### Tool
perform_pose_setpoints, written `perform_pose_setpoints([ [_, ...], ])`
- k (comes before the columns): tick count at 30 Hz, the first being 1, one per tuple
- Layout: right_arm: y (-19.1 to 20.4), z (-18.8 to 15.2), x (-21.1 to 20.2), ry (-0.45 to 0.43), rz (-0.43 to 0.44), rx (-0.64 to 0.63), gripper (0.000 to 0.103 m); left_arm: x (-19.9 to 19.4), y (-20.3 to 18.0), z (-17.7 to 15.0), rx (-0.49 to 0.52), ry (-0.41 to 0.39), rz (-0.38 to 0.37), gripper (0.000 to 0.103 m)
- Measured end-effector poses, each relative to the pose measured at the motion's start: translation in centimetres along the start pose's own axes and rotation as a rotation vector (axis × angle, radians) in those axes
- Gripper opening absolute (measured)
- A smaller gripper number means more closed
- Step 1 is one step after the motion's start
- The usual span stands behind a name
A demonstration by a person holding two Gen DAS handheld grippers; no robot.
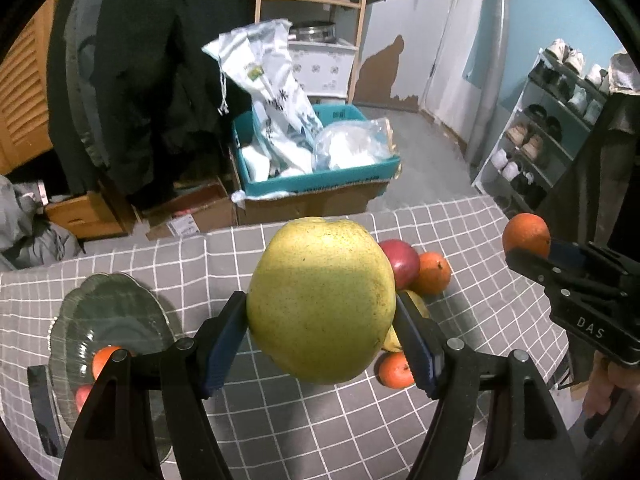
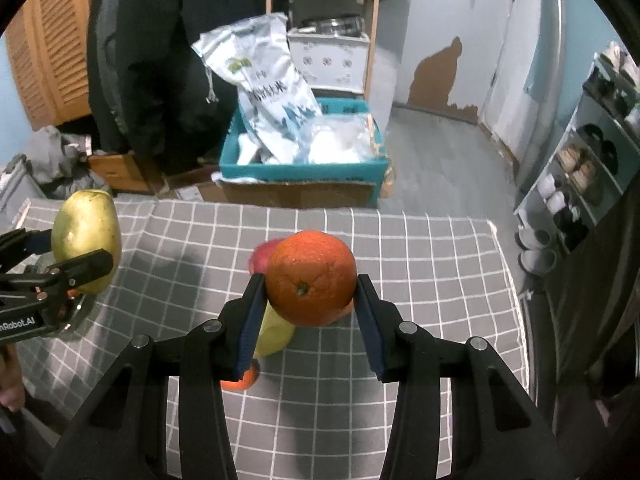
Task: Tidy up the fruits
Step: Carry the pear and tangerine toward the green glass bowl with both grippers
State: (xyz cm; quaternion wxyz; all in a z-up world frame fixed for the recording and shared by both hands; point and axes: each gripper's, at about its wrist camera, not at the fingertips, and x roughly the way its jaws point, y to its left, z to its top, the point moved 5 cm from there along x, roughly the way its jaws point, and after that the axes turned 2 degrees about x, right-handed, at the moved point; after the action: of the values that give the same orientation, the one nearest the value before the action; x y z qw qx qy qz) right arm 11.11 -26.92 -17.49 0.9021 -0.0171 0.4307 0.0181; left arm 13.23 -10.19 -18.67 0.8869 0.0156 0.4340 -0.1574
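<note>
My left gripper (image 1: 322, 312) is shut on a big yellow-green pear (image 1: 320, 300), lifted above the grey checked tablecloth (image 1: 280, 420). My right gripper (image 2: 311, 292) is shut on an orange (image 2: 311, 278), also held above the cloth. Each gripper shows in the other view: the right gripper (image 1: 532, 252) with the orange (image 1: 526, 234) at the right, the left gripper (image 2: 86, 256) with the pear (image 2: 86, 236) at the left. A green glass plate (image 1: 116, 316) at the left holds an orange (image 1: 105, 358) and a red fruit (image 1: 83, 396). On the cloth lie a red apple (image 1: 402, 258), an orange (image 1: 434, 272) and a small orange (image 1: 396, 370).
Under the held orange lie a yellow-green fruit (image 2: 274, 334) and a small orange (image 2: 244, 380). Beyond the table's far edge stand a teal box (image 1: 316, 184) with white bags, cardboard boxes, a wooden shelf and a shoe rack (image 1: 536, 140) at the right. A hand (image 1: 608, 392) grips the right tool.
</note>
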Motion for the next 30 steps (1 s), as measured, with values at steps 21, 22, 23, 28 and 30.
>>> perform_pose_setpoints([
  [21, 5.7, 3.0, -4.5, -0.111, 0.074, -0.080, 0.044, -6.3, 3.2, 0.7, -0.029, -0.118, 0.030, 0.074],
  [22, 6.0, 3.0, -4.5, -0.111, 0.078, -0.084, 0.044, -6.5, 3.5, 0.6, -0.036, -0.122, 0.032, 0.074],
  [23, 6.3, 3.2, -4.5, -0.112, 0.082, -0.088, 0.044, -6.7, 3.8, 0.6, -0.040, -0.125, 0.035, 0.074],
  [28, 8.5, 3.7, -4.3, -0.113, 0.105, -0.112, 0.044, -7.6, 5.5, 0.3, -0.061, -0.141, 0.061, 0.074],
  [30, 9.3, 3.9, -4.2, -0.112, 0.113, -0.121, 0.044, -7.9, 6.2, 0.0, -0.072, -0.144, 0.065, 0.074],
])
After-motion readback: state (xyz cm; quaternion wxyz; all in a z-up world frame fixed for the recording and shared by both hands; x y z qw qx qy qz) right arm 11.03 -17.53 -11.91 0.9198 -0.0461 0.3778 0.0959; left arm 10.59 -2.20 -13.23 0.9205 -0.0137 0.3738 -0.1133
